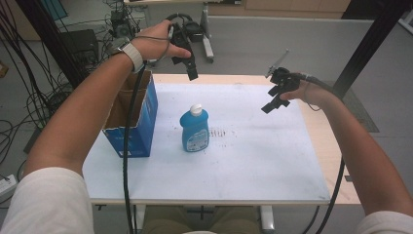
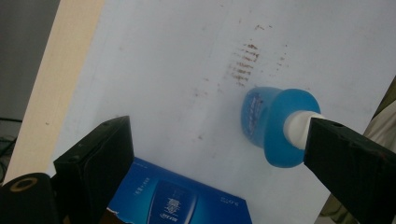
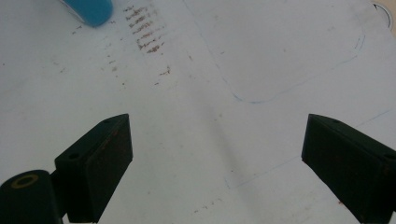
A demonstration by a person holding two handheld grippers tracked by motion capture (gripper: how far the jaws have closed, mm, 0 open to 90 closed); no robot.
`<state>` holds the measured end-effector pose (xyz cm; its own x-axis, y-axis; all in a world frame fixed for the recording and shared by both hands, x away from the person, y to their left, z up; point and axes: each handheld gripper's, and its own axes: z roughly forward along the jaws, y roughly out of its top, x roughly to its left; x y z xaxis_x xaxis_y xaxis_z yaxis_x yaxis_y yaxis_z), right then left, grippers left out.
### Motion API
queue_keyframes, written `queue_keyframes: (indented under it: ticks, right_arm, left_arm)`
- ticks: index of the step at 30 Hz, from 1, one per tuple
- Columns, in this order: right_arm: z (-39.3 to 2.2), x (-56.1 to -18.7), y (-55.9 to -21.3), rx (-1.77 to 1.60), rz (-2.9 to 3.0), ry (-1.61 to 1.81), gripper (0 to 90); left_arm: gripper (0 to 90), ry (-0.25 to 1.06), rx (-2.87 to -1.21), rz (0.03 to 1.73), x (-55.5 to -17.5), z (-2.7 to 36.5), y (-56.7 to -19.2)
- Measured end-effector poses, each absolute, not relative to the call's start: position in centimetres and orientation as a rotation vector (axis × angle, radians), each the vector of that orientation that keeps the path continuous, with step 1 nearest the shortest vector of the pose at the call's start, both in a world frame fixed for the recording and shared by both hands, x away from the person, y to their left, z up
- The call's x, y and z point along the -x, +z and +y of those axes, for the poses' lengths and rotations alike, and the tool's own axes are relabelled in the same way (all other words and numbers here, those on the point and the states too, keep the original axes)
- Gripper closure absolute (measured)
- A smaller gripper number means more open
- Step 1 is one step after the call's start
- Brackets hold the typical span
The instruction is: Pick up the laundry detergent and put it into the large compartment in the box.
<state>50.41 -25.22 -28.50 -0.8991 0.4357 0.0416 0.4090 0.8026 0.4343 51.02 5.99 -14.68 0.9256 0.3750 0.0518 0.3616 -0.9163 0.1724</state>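
We find the blue bottle (image 1: 195, 129) upright on the table (image 1: 253, 161), just right of the open blue box (image 1: 134, 119). We hold the left gripper (image 1: 189, 66) above both, jaws spread and empty. The right gripper (image 1: 275, 100) hovers well to the bottle's right, likewise spread and empty.

The left gripper (image 2: 217, 154) hangs above the table (image 2: 163, 70), its jaws wide apart. A blue bottle (image 2: 273, 123) with a white cap (image 2: 299, 129) stands below, near brownish smudges (image 2: 245, 63). A blue box (image 2: 180, 198), possibly cardboard, sits toward the table's edge.
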Motion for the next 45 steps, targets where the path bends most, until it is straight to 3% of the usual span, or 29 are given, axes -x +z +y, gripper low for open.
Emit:
queue_keyframes:
  ticks: [45]
  right_arm:
    - [-25.1, -49.2, -28.2, -0.666, 2.904, 0.696, 8.5]
  left_arm:
    - [7.5, 0.138, -2.902, 0.582, -46.8, 5.1, -15.4]
